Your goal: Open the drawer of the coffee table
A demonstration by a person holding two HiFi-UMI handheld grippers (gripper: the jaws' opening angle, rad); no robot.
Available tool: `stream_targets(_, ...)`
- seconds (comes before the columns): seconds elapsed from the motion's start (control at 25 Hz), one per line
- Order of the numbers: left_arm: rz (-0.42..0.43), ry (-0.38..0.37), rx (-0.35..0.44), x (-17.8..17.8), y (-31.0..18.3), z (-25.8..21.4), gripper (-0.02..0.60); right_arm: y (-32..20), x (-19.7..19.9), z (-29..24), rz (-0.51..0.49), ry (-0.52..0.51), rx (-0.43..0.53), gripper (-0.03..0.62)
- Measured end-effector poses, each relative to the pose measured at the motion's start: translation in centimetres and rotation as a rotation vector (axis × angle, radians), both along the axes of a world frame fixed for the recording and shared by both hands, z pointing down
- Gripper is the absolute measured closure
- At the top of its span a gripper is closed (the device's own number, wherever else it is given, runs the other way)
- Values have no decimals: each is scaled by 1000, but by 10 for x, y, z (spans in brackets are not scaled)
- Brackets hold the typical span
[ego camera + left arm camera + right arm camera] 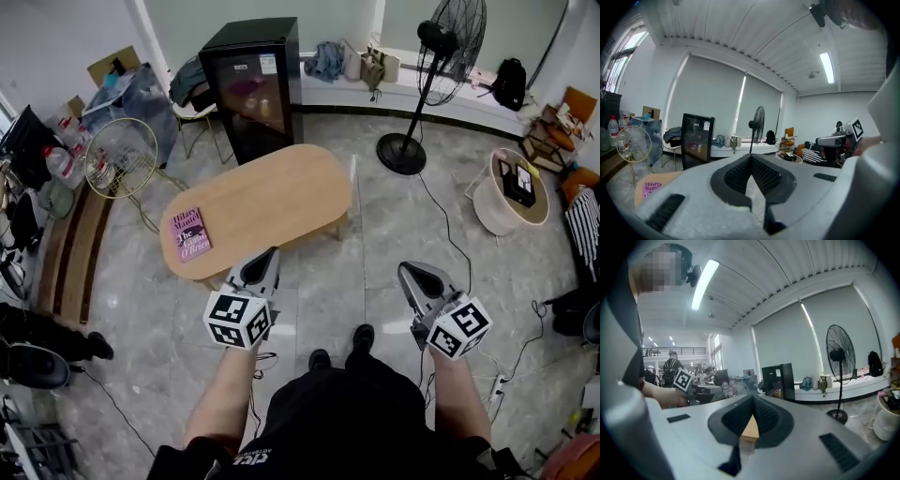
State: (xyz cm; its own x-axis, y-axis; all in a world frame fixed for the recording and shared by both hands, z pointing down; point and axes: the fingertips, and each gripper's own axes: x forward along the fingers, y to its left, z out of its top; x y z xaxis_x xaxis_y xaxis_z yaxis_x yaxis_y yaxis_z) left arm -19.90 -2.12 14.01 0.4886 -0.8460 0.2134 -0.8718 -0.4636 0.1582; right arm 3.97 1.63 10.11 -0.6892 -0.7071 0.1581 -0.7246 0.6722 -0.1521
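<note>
**Head view:** The left gripper (267, 256) and the right gripper (405, 271) are held out side by side over the grey floor, each with its jaws pressed together and nothing between them. The oval wooden coffee table (272, 192) lies just ahead. The left gripper's tip overlaps the table's near edge in the picture, while the right gripper is apart from it, off its near right end. A pink book (190, 234) lies flat near the tabletop's left end. The table's drawer cannot be made out from this angle. Beyond the table stand a black fridge (251, 89) and a standing fan (441, 66).

**Left gripper view:** The jaws meet at their tips – clenched and empty. The coffee table (663, 177) is low at the left with the book (652, 189) on it. The right gripper (839, 140) shows at the far right.

**Right gripper view:** The jaws are closed on nothing – a sliver of the coffee table's (751, 427) wooden top shows in the notch below their tips. The left gripper (683, 379) is at the left, and the fan (841, 362) stands to the right.
</note>
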Motion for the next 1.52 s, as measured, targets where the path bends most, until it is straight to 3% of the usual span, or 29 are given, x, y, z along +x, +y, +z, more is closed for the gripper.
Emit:
stream_targets(0.4, -56, -32, -28, 30, -66, 20, 572, -98, 14, 1, -101, -48, 22, 588)
stream_targets(0.56, -98, -73, -20, 64, -108, 15, 572, -149, 40, 1, -162, -62, 32, 588)
stream_targets(0.8, -190, -62, -2, 118, -171, 1, 572, -221, 88, 8, -260, -42, 21, 588)
stream_targets(1.0, -221, -80, 6, 141, -199, 0, 572, -265, 91, 17, -321, -52, 4, 588)
stream_targets(1.12, -243, -93, 12, 132, -203, 1, 572, -274, 71, 23, -376, -40, -7, 588)
stream_targets(1.32, -346, -39, -21, 76, -203, 17, 572, -286, 24, 24, -437, -8, -24, 588)
stream_targets(1.52, -381, -4, -40, 34, -211, 36, 572, -301, -18, 38, -471, 44, -48, 588)
